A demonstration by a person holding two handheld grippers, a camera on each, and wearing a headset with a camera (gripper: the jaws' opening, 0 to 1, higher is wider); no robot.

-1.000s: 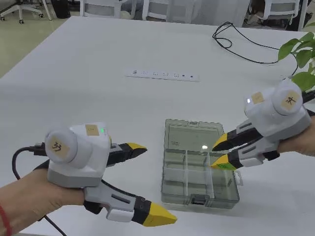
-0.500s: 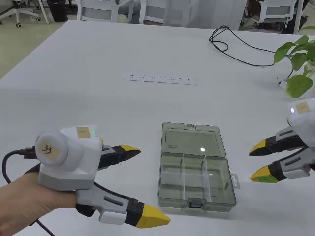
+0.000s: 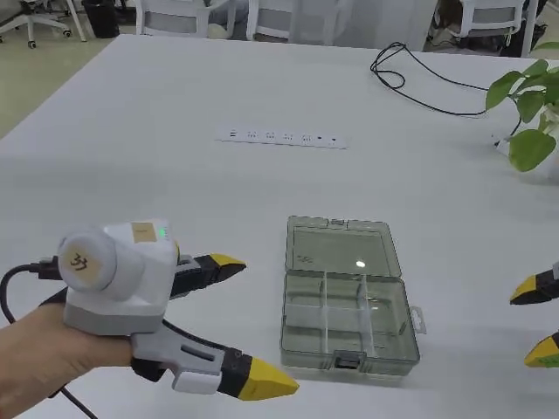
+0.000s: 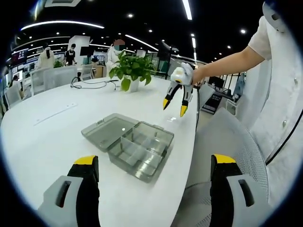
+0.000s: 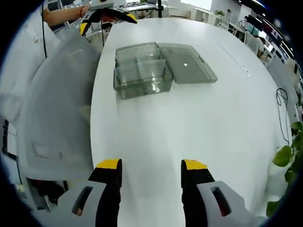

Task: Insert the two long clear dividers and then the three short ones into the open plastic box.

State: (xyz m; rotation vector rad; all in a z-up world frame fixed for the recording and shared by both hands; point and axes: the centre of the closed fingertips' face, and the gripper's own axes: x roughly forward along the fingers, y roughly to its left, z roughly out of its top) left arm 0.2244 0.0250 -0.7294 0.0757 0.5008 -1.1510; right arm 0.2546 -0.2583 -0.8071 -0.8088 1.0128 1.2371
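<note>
In the head view, the open plastic box (image 3: 349,327) sits right of centre in the lower half of the frame, on the white table (image 3: 157,140). Its lid (image 3: 342,247) lies flat behind the tray, toward the top of the frame. Clear dividers (image 3: 326,305) stand inside the tray and split it into compartments; their exact number is hard to read. The left gripper (image 3: 247,323) fills the lower left, its yellow-tipped jaws spread wide with nothing between them, well apart from the box. At the right edge the right gripper (image 3: 534,321) shows just its two tips, also apart and empty. A power strip (image 3: 281,138) lies above centre, a black cable (image 3: 419,78) curls at the upper right, and a plant (image 3: 528,113) leans in from the right edge.

In the left gripper view, that gripper's own jaws (image 4: 155,163) rise wide at the bottom, holding nothing. The box (image 4: 137,149) lies just above them at centre, lid to its left. The right gripper (image 4: 173,107) hangs in the air above the box in the upper middle, jaws parted, held by a bare arm (image 4: 227,59) reaching in from the upper right. The plant (image 4: 130,71) stands behind it.

In the right gripper view, its own jaws (image 5: 151,165) stand moderately apart at the bottom over bare table, empty. The box (image 5: 139,73) is in the upper middle, lid to its right, and the left gripper (image 5: 106,16) is at the top left. A mesh chair (image 5: 57,109) is at the left.
</note>
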